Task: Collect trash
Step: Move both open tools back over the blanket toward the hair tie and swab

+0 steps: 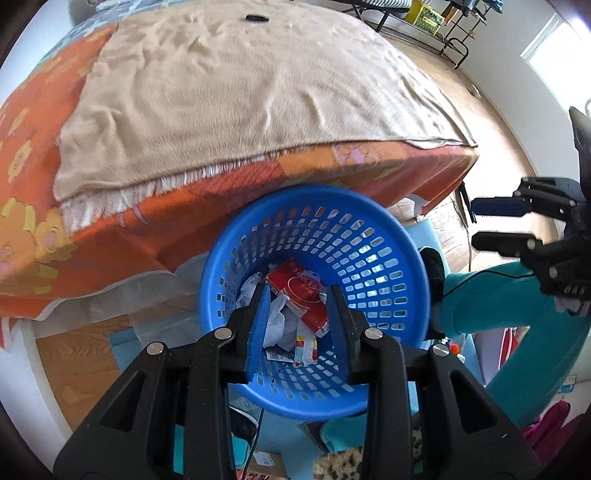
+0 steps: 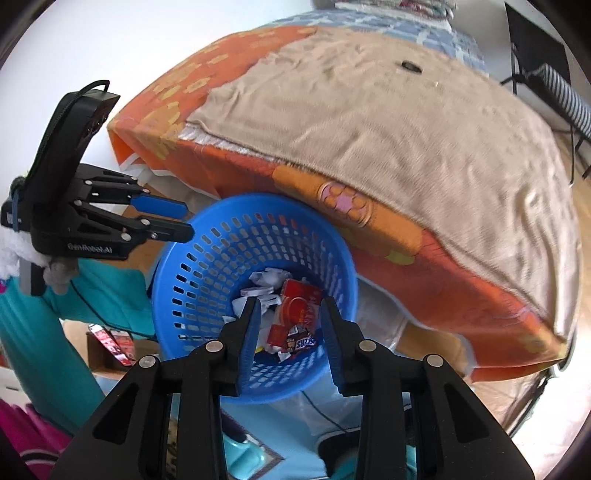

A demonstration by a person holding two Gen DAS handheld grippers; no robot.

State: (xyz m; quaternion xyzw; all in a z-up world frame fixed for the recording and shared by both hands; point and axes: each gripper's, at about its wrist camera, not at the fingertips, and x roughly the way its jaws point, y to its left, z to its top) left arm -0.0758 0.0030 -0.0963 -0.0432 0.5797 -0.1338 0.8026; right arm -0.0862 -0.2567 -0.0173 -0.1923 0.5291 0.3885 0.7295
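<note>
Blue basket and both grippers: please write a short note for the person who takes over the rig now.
Left gripper: open, nothing between its fingers, above the blue basket.
Right gripper: open and empty too, above the same basket.
Things: the basket stands on the floor against the bed. Inside lie a red carton, crumpled white paper and a candy wrapper.
Done: that trash is in the basket.
Left: a small dark round object lies far back on the beige blanket; I cannot tell whether it is trash. Check it, then look around the floor.
</note>
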